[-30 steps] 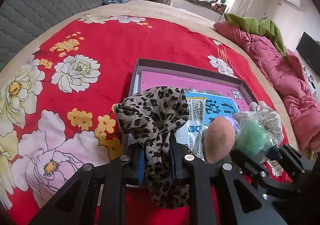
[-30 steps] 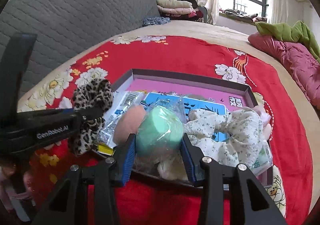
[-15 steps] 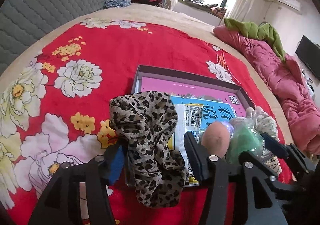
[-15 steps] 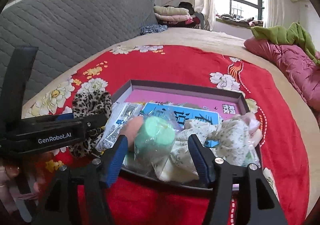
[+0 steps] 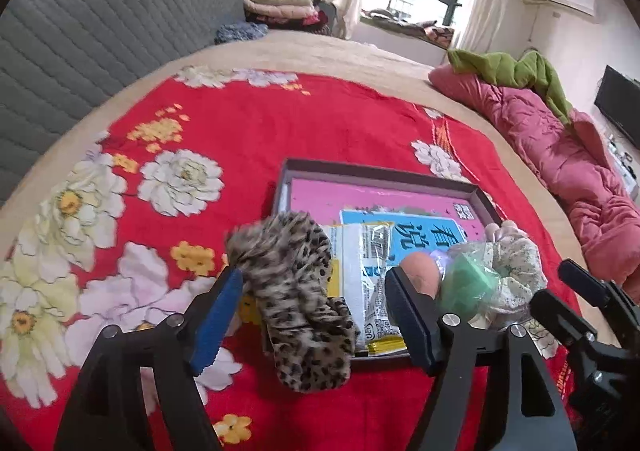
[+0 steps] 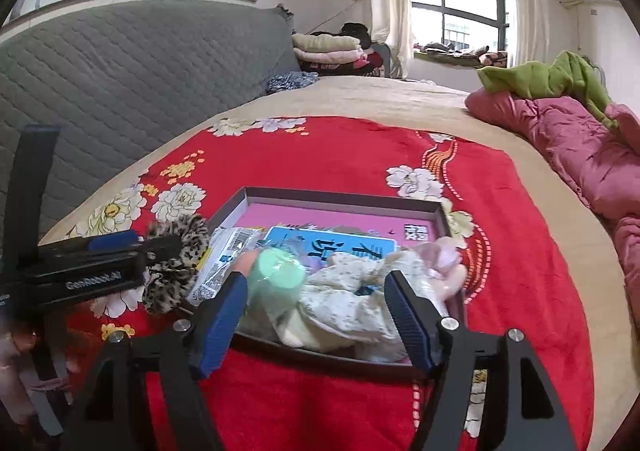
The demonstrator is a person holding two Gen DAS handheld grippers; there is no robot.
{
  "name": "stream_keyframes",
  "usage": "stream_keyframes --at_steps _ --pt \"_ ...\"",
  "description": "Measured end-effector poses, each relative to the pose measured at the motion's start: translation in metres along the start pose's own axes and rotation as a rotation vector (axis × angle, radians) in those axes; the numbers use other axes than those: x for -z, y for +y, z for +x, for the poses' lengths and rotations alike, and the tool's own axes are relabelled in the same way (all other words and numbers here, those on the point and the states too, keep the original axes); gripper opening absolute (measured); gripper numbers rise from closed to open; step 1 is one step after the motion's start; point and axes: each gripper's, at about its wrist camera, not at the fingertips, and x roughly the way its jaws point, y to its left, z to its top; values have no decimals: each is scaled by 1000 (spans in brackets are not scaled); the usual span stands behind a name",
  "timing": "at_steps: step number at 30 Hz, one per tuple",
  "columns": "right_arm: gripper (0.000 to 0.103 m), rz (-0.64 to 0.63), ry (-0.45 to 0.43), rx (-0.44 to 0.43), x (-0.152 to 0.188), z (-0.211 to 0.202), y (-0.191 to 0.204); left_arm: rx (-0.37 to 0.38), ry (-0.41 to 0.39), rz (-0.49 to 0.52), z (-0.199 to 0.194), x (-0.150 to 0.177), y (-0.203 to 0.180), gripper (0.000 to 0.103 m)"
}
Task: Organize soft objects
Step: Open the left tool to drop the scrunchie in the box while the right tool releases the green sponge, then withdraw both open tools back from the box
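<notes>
one leopard scrunchie (image 5: pixel 298 291), one floral scrunchie (image 5: pixel 516 271)

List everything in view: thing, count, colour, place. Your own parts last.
leopard scrunchie: 1, tan and black, draped over the tray's near left rim
tray: 1, dark rim, pink card inside, on the blanket
sachet: 1, white and yellow, in tray
peach sponge: 1, in tray
green sponge: 1, bagged, in tray
floral scrunchie: 1, cream, in tray
blanket: 1, red, flowered, on bed
pink quilt: 1, at right
left gripper: jaws just opened, scrunchie loose between
right gripper: jaws just opened, nothing gripped
</notes>
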Motion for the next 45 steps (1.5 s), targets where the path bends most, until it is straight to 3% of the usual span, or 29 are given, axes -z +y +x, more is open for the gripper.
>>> stream_keyframes --at_steps 6,11,25,36,45 --pt "71 18 -22 6 -1 -17 -10 28 -29 -26 -16 0 2 76" --pt "71 35 -47 8 -4 -29 -15 58 -5 -40 -19 5 -2 76" --pt "72 49 -44 41 20 -54 -17 -41 25 -1 -65 34 -45 76" --pt "73 85 19 102 56 -67 -14 -67 68 32 -79 62 -56 76" --pt "73 101 43 81 70 -81 -12 -75 74 44 -96 78 -62 76"
